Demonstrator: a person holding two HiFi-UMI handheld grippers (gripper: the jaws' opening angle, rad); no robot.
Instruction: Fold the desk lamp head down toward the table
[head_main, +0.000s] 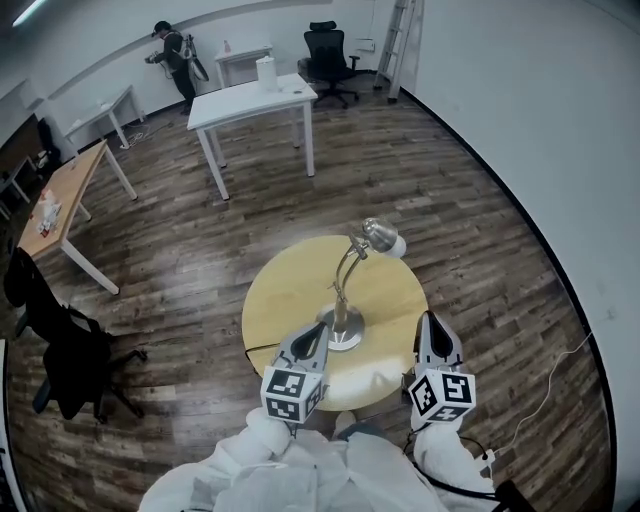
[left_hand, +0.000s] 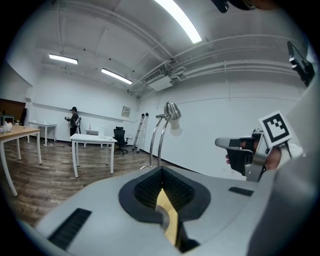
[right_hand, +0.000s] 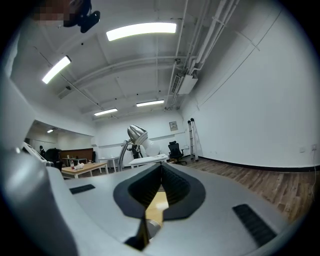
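A round wooden desk (head_main: 270, 290) is seen from above, with a silver desk lamp (head_main: 345, 290) standing on its disc base near the centre. The lamp's curved arm rises upright and its head (head_main: 381, 237) sits high, angled to the right, so the fold has not begun. The left gripper (head_main: 312, 335) hovers just beside the base, its jaws pressed together with nothing between them. It is probably there to steady the base. The right gripper (head_main: 432, 322) is at the desk's right edge, apart from the lamp, its jaws also together and empty. It looks placed to reach up and push the head down.
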